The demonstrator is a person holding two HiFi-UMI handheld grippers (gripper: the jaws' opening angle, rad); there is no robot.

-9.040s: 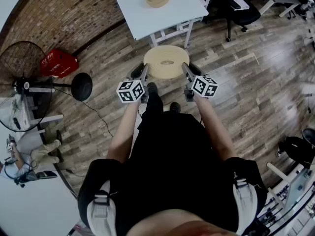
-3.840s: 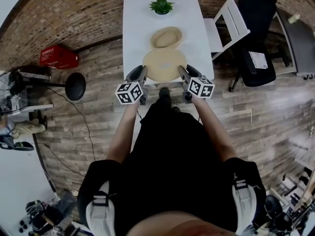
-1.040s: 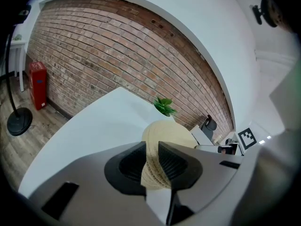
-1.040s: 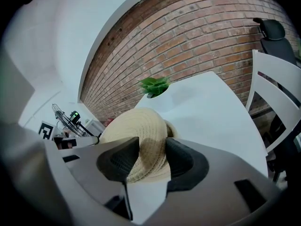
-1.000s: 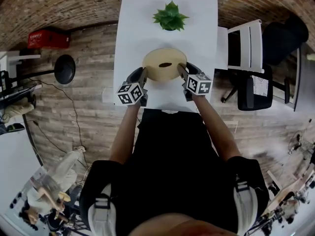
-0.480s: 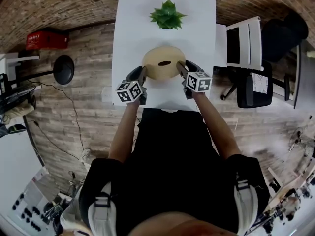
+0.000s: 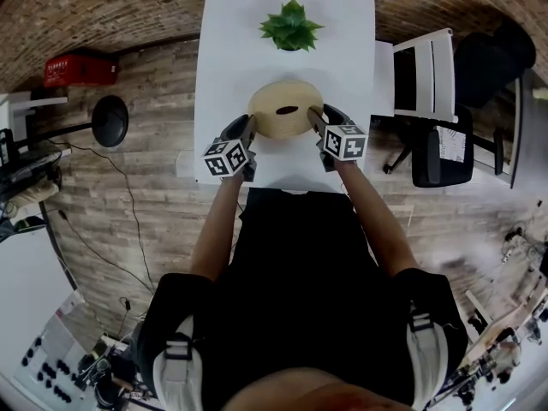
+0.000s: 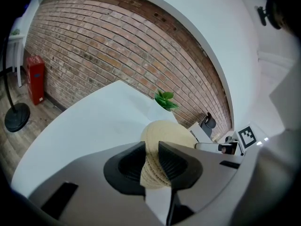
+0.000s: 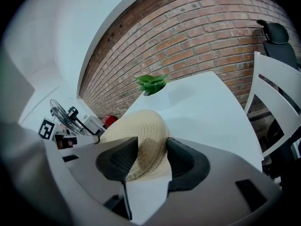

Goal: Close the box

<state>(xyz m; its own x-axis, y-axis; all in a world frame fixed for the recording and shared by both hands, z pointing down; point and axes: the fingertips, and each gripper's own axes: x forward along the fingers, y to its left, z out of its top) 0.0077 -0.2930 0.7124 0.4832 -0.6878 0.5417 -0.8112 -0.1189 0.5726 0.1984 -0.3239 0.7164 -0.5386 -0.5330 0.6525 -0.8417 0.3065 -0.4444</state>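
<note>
- The closing step is at its end: the woven lid lies at the centre of the head view on the white table, and seems to sit down over the box, which is covered from sight
- The left gripper is clenched on the lid's left rim, with the coiled weave pinched between both pads
- The right gripper has just been opening; the lid's right rim stands between its jaws, but the pads seem to have let it go
- Next, I judge, the left jaws should loosen too, and then both grippers should draw back towards the lower edge of the frame without dragging the lid off its seat
- A potted plant stands beyond the lid near the top of the frame, well apart from it
- A white chair stands to the right of the table, and a red crate and a round stand base are on the floor at left; none of these blocks the withdrawal
</note>
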